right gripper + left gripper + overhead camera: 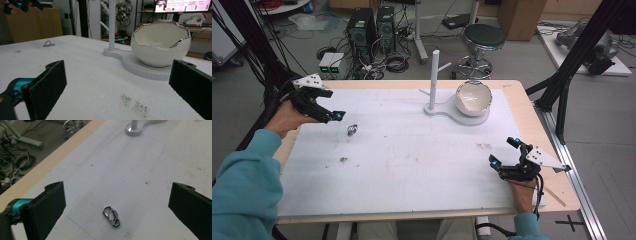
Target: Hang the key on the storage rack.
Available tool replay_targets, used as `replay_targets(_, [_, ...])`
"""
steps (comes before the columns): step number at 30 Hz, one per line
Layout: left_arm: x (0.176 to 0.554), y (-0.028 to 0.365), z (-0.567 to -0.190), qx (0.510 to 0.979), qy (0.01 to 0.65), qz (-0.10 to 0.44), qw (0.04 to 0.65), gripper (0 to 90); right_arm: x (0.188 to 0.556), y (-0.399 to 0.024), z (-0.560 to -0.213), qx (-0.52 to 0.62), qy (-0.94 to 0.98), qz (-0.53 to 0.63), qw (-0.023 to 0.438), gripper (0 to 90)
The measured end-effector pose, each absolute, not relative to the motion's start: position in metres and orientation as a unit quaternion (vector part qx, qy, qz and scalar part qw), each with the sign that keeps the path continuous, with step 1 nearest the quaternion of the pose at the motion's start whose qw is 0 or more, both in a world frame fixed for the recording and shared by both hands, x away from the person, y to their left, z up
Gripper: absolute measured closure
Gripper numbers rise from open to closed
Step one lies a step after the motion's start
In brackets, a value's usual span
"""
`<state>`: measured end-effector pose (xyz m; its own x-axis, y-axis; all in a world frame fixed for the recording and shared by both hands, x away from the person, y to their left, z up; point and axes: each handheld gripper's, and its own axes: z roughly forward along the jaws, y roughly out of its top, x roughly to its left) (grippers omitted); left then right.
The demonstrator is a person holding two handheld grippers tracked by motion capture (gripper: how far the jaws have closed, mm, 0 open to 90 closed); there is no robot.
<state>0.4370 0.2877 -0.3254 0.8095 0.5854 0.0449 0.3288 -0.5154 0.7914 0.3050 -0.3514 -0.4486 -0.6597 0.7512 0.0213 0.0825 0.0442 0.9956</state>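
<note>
**Left claw poised over a small metal clasp**

The left claw (326, 111), jaws spread and empty, hovers at ten o'clock on the tabletop (412, 165), just beside the metal clasp (352, 130). The right claw (503, 154), likewise released, rests near four o'clock. The step in hand appears to be the approach; the next move likely calls for lowering and centring the jaws on the clasp. The left gripper view resolves the clasp (111, 216) as linked rings between the jaws. The right gripper view shows the eggshell bowl (160, 45) on the white stand (111, 26), toward one o'clock.
</note>
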Motion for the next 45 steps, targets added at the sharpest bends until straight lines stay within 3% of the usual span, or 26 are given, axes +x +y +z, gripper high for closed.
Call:
replay_targets(13, [0.462, 0.272, -0.334, 0.902, 0.225, 0.119, 0.350, 1.8, 0.304, -0.351, -0.448, 0.311, 0.671, 0.615, 0.271, 0.6])
replay_targets(45, [0.491, 0.254, -0.396, 0.940, 0.248, 0.048, 0.231, 3.7, 0.305, -0.352, -0.449, 0.312, 0.669, 0.617, 0.272, 0.6])
